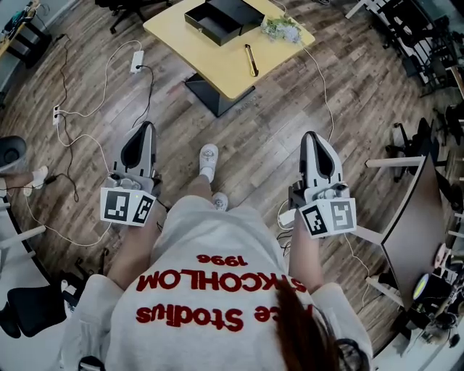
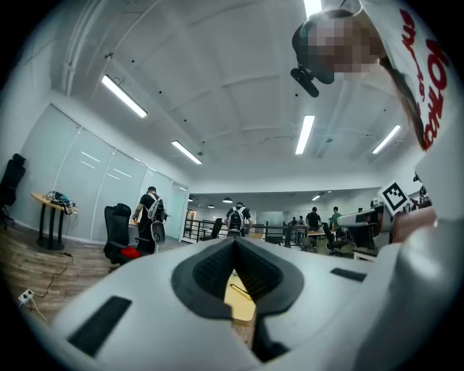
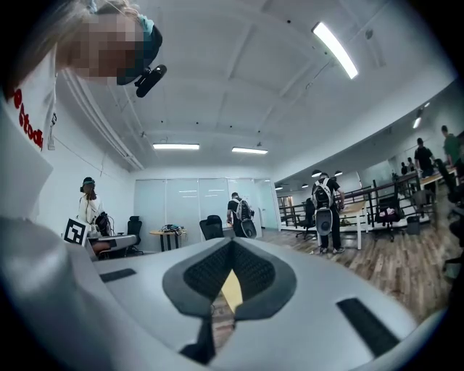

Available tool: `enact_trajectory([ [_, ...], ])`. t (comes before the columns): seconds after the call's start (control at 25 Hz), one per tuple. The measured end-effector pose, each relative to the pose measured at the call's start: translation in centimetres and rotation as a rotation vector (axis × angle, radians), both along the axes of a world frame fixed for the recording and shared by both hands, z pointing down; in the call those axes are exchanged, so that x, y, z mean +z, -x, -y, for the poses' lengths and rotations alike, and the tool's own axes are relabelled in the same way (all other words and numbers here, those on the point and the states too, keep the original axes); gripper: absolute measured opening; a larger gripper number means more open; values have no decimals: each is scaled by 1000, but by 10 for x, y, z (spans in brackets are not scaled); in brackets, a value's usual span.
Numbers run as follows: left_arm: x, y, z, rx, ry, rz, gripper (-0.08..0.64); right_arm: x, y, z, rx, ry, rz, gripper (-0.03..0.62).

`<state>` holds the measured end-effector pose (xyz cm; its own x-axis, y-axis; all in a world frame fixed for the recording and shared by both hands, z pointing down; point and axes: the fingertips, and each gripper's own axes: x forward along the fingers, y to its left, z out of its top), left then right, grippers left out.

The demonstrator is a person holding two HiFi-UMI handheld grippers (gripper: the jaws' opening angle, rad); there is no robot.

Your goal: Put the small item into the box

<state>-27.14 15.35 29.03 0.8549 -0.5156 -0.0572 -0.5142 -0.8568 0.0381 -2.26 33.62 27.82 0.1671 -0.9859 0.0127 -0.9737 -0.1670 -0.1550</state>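
Left gripper [image 1: 147, 127]: held level, both jaws closed tip to tip, nothing between them; confirmed in its own view [image 2: 235, 240]. Right gripper [image 1: 311, 137]: held level, jaws fully closed and empty; confirmed in its own view [image 3: 232, 243].

Pale yellow table [image 1: 217, 65]: stands ahead of both grippers, well apart from them, roughly between their lines.

Slim dark stick-shaped item [image 1: 251, 59]: lies flat on the near part of the table, ahead of the grippers and somewhat toward the right gripper's side. It touches neither gripper.

Black rectangular open-topped box [image 1: 221, 18]: sits on the table beyond the item, farther from the grippers, apart from the item.

Small bunch of white and green flowers [image 1: 281, 27]: lies just beside the box, on the right gripper's side.

Brown wood-plank floor [image 1: 261, 145]: white cables [image 1: 109, 69] run ahead of the left gripper.
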Motion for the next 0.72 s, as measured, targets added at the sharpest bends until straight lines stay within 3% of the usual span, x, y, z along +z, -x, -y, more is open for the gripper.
enact_trajectory([
  [0.72, -7, -113, 138, 98, 7, -22, 6, -13, -84, 123, 45, 9, -4, 5],
])
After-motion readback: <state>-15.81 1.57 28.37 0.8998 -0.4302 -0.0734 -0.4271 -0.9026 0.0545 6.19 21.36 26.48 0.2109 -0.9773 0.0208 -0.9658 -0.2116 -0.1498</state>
